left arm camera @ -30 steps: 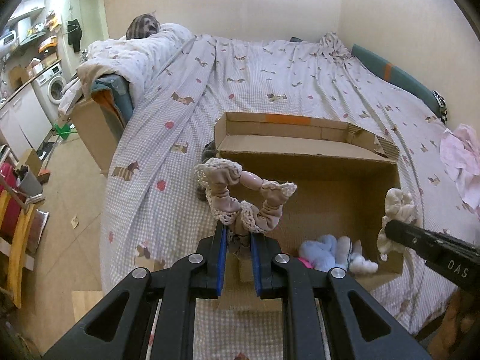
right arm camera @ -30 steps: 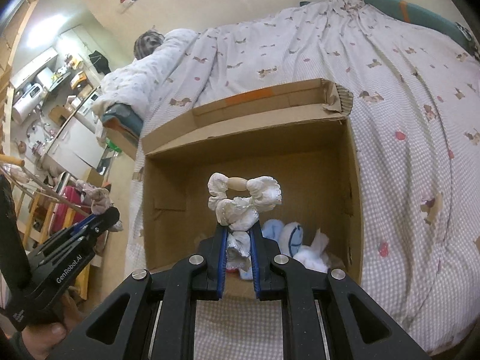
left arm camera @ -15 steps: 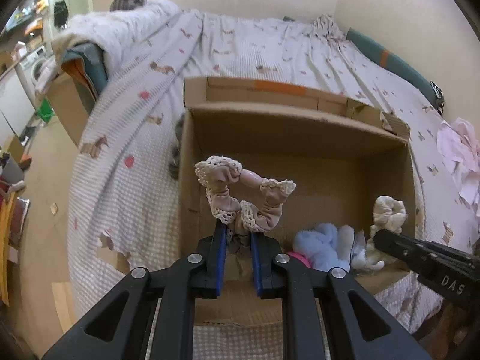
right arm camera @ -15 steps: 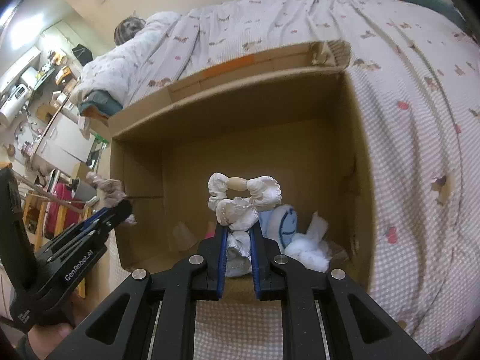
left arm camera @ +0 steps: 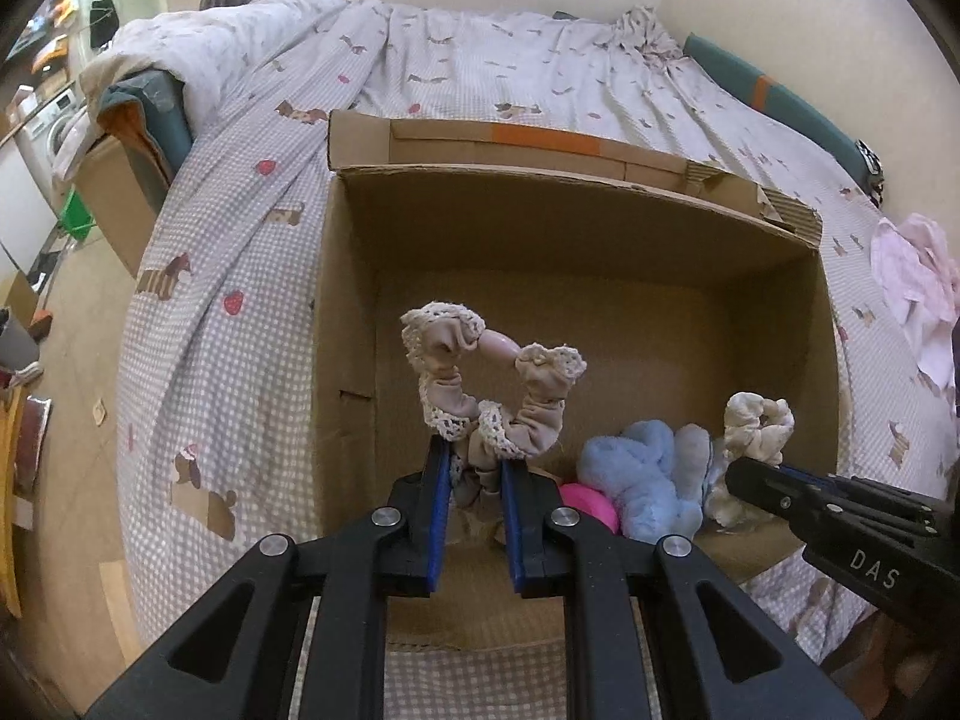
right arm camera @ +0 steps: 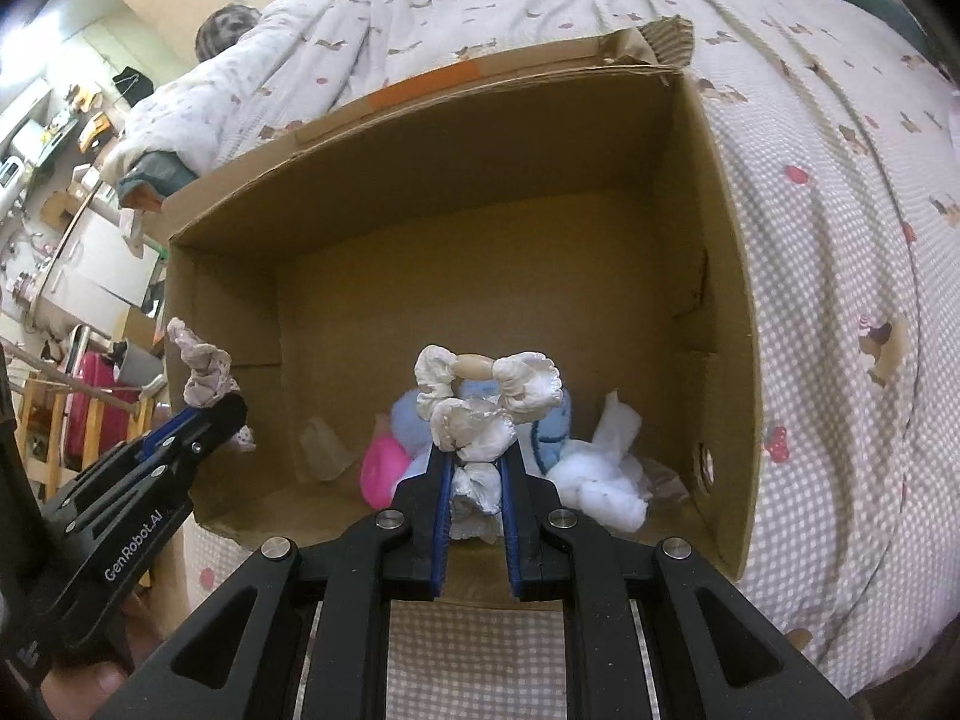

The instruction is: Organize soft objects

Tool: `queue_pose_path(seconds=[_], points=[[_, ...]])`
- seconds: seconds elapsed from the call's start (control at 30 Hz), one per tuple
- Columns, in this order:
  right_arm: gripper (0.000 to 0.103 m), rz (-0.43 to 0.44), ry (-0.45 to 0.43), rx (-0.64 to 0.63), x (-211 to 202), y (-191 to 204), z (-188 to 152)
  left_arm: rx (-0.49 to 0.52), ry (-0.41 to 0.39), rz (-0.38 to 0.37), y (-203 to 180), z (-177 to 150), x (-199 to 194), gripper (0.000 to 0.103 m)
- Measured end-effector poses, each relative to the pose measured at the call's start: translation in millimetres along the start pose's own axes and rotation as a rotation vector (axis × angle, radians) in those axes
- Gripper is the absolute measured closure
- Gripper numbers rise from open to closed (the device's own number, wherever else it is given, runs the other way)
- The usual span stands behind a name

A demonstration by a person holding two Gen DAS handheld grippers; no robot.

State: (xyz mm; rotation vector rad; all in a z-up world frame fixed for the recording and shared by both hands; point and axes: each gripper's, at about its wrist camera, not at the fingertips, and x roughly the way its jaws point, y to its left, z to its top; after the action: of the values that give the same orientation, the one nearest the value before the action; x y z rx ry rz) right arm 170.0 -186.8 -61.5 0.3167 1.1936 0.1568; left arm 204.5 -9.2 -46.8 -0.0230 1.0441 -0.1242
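Note:
My left gripper (left arm camera: 474,468) is shut on a beige lace-trimmed scrunchie (left arm camera: 492,384) and holds it over the near edge of an open cardboard box (left arm camera: 576,192) on the bed. My right gripper (right arm camera: 475,468) is shut on a white scrunchie (right arm camera: 486,402) over the same box (right arm camera: 726,276). Each gripper shows in the other's view, the right one (left arm camera: 744,468) at the right, the left one (right arm camera: 228,414) at the left. Inside the box lie a blue plush (left arm camera: 642,480), a pink ball (right arm camera: 381,471) and white soft pieces (right arm camera: 600,480).
The box sits on a bed with a checked patterned cover (left arm camera: 240,276). A rolled duvet (left arm camera: 228,36) lies at the bed's far left. Pink cloth (left arm camera: 918,294) lies at the right. Floor and furniture (right arm camera: 72,240) are to the left.
Both grippers have moved forward and closer to the box, each still holding its scrunchie. The box now fills more of both views.

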Motion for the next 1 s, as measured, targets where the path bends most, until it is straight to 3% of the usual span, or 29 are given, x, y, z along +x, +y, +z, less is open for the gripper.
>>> queue_pose_path(seconds=[0.2,0.3,0.37,0.5,0.57,0.6,0.63,0.77,0.87,1.0], points=[[0.087,-0.008,0.013,0.012,4.5,-6.5,1.9,0.0,0.025,0.012,0.9,0.1,5.3,0.079],[0.087,-0.005,0.013,0.018,4.4,-7.1,2.8,-0.013,0.024,0.01,2.7,0.3,3.7,0.059],[0.086,-0.002,0.012,0.024,4.0,-7.0,2.4,-0.03,0.012,-0.005,4.4,0.4,-0.4,0.037],[0.072,0.006,-0.002,0.04,0.7,-8.9,2.7,-0.036,-0.019,0.006,5.9,2.1,-9.1,0.035],[0.055,0.008,-0.023,0.046,-4.2,-9.5,2.2,-0.038,-0.021,0.002,7.7,2.4,-12.3,0.035],[0.032,0.005,-0.045,0.047,-8.8,-9.6,2.5,-0.043,-0.018,-0.012,9.2,2.6,-13.7,0.035],[0.024,0.005,-0.072,0.049,-14.0,-9.9,2.6,-0.049,-0.021,-0.017,10.1,3.0,-15.2,0.035],[0.023,0.001,-0.144,0.049,-31.2,-8.7,3.0,-0.079,-0.063,0.016,16.4,5.0,-28.1,0.035],[0.003,0.042,-0.207,0.077,-46.2,-12.6,2.0,-0.086,-0.132,0.043,20.1,6.0,-45.7,0.035],[0.0,0.073,-0.298,0.107,-68.4,-19.8,-2.3,-0.059,-0.218,0.055,20.2,4.2,-72.1,0.034]])
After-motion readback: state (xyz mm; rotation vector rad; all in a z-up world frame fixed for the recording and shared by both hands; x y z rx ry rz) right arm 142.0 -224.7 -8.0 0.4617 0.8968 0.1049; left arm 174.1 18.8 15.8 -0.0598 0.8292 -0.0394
